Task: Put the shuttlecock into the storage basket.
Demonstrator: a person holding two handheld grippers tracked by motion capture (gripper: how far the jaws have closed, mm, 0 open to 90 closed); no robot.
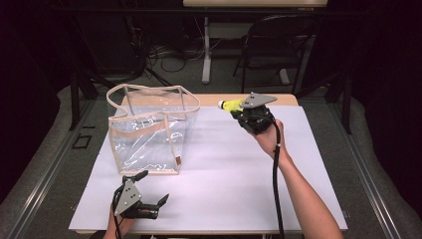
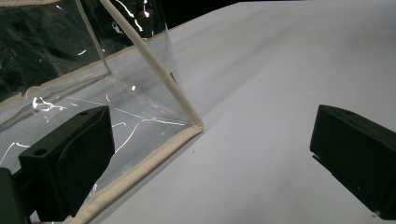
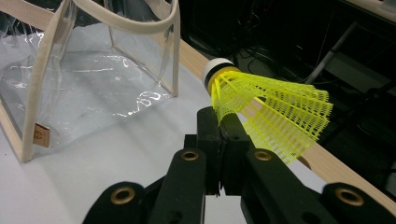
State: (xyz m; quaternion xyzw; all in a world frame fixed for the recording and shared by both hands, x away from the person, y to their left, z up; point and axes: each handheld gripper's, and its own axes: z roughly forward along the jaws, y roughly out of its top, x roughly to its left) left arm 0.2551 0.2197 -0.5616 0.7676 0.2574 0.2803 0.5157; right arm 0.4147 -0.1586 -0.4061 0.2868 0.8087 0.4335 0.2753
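Note:
A yellow shuttlecock with a white cork tip hangs above the table's far edge, its mesh skirt pinched in my right gripper, which is shut on it. A clear plastic bag with beige trim stands open-topped at the left of the white table top, to the left of the shuttlecock. My left gripper rests near the front edge just before the bag. It is open, and its jaws straddle bare table beside the bag's bottom corner.
The white table top has a wooden strip along its far edge. Beyond it stand a black folding chair, a table leg and floor cables. Dark floor drops away at both sides.

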